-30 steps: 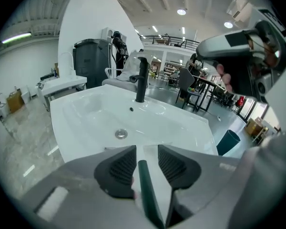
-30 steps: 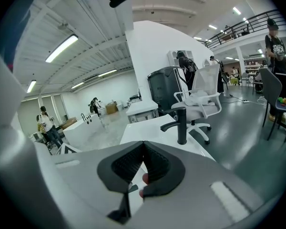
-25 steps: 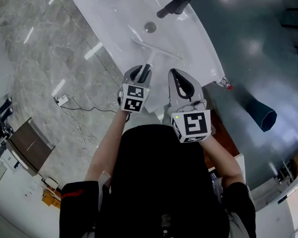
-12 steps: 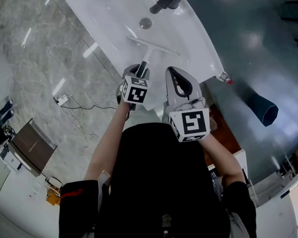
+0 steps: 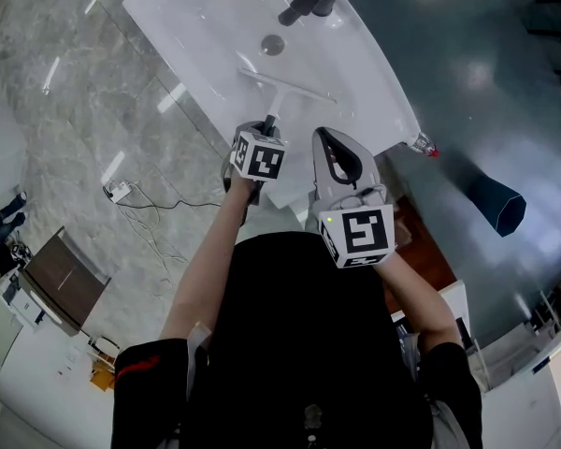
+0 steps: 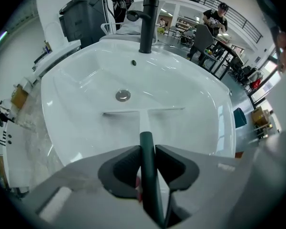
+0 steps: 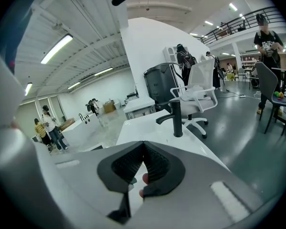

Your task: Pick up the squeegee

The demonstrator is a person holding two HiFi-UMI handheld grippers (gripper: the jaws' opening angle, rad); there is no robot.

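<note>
Squeegee (image 6: 144, 120) lies in sink (image 6: 76, 85), blade far, long axis running near toward me. My left gripper (image 6: 147, 152) straddles its dark handle, jaws just closing, pads pressing both sides. My right gripper (image 7: 143, 151) pinched closed, empty, right of handle.

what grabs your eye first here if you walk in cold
The big white sink fills the scene, with a squeegee lying in its basin just this side of the drain and a black faucet at the far rim. The left gripper points down at it; its fingers have just been closing and now pinch the dark handle. The right gripper hangs beside it, shut and empty.
</note>
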